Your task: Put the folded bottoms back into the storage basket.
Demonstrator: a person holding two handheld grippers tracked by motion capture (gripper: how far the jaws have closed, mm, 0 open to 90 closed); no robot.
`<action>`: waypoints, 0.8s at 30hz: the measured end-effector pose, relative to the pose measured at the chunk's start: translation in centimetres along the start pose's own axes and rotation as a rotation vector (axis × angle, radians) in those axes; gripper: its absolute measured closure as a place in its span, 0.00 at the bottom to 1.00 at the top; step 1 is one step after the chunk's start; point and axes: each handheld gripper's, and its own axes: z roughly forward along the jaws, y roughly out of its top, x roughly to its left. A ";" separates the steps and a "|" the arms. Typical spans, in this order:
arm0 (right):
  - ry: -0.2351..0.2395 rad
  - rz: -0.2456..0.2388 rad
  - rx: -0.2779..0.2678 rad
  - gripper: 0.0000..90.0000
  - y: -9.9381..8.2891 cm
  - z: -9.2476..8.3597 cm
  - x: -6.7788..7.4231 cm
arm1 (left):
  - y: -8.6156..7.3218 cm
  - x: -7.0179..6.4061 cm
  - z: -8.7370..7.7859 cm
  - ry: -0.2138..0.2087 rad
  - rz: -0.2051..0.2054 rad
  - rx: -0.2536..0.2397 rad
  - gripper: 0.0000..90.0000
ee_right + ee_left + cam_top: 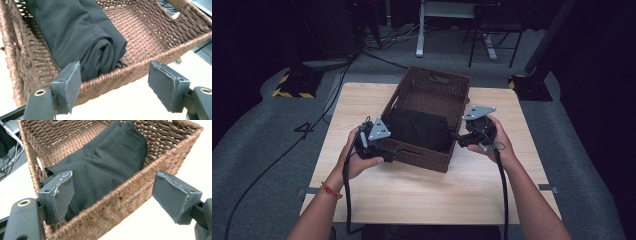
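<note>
A brown wicker basket [432,92] stands on the middle of the light wooden table [412,195]. A folded black cloth [419,129] lies in its near half. My left gripper [394,150] is open at the basket's near left corner. In the left gripper view, the basket wall [120,202] runs between the jaws of this gripper [112,195], with the cloth [105,165] behind it. My right gripper [457,137] is open at the near right side. The basket rim [140,65] crosses between the jaws of that gripper [117,86], and the cloth [75,32] lies beyond.
The basket's far half shows bare wicker, with a handle slot [439,78] in the far wall. Grey carpet surrounds the table. Cables [377,47], desk legs [420,30] and a chair [494,35] stand beyond the far edge. Yellow-and-black taped bases [292,87] sit at both far corners.
</note>
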 end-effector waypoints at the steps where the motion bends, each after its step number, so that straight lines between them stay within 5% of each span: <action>1: -0.004 -0.002 -0.005 0.30 -0.2 -0.2 0.0 | -0.1 -0.3 -0.1 0.007 0.010 0.004 0.21; 9: -0.029 -0.006 -0.003 0.30 -2.2 -1.7 -0.3 | -1.9 -2.1 -0.6 -0.001 0.035 0.028 0.20; 24: -0.064 -0.006 0.001 0.31 -6.6 -3.5 -0.1 | -5.6 -3.5 -0.1 0.015 0.043 0.110 0.20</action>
